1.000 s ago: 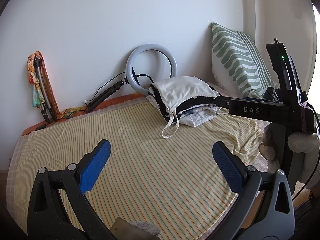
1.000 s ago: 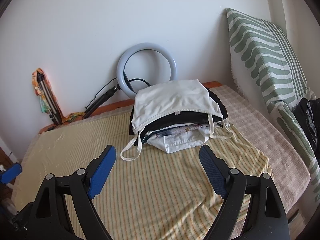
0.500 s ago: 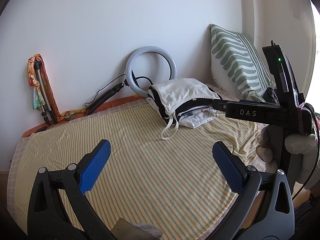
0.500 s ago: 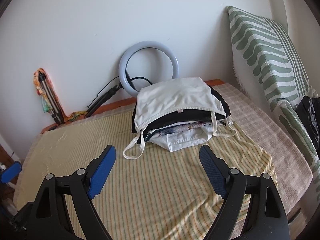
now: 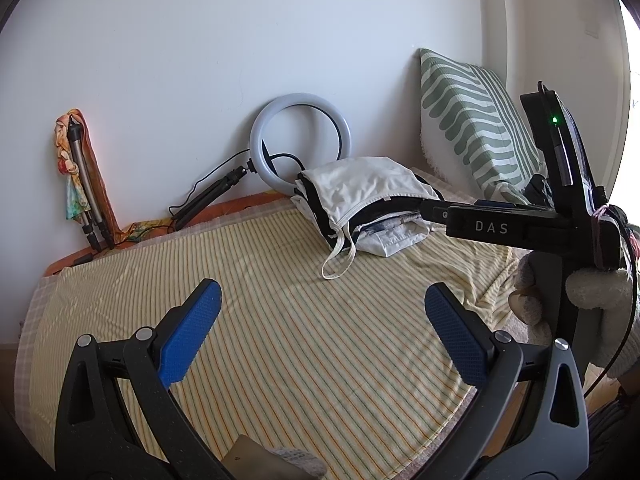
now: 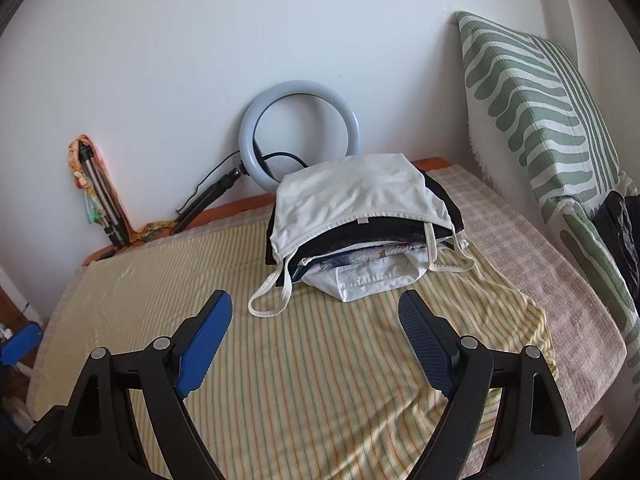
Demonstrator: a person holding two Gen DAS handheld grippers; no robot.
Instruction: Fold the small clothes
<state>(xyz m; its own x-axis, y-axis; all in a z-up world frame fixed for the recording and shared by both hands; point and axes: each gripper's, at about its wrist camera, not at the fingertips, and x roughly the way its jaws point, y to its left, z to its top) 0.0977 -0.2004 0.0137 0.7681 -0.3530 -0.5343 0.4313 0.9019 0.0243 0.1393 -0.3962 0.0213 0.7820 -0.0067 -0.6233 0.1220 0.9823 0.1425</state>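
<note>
Folded clothes (image 6: 360,232) lay in a stack straight ahead of the right gripper (image 6: 316,332), beyond its fingertips, a white camisole (image 6: 352,196) on top with one strap loop (image 6: 268,300) trailing toward the left finger. That gripper hung level above the striped sheet (image 6: 304,380), jaws spread wide and empty. The left gripper (image 5: 320,328) was likewise spread and empty, the stack (image 5: 368,208) ahead and right of its fingers. The gloved right hand (image 5: 592,292) held its tool upright at the far right.

Matt cloth garments (image 6: 352,204) on ribbed striped sheet (image 6: 300,380)
</note>
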